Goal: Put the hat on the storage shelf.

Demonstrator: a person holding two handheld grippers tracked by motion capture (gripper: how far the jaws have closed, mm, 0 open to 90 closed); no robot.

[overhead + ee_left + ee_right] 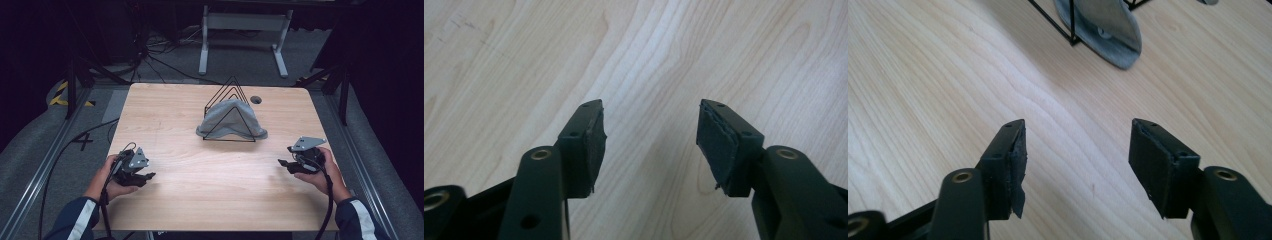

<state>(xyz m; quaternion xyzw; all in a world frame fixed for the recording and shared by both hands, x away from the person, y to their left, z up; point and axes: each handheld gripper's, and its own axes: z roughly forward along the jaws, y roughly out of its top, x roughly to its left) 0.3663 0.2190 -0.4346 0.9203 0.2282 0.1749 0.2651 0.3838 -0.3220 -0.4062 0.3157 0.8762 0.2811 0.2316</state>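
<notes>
The grey hat [231,120] already hangs over the wire rack [229,107] at twelve o'clock, both grippers [143,176] [286,163] open, empty, so little seems left.

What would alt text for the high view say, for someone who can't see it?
A grey hat sits in a black wire rack on a wooden table. Nearer the camera, a person's hands hold the left gripper and right gripper, jaws open and empty.

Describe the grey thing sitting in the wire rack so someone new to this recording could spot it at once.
Start at the light wooden table and look to its far middle, where a black wire rack of triangular loops stands. The grey hat sits slumped in it, its brim spreading onto the wood. It is the one soft, pale thing there; a small dark hole lies just behind.
</notes>
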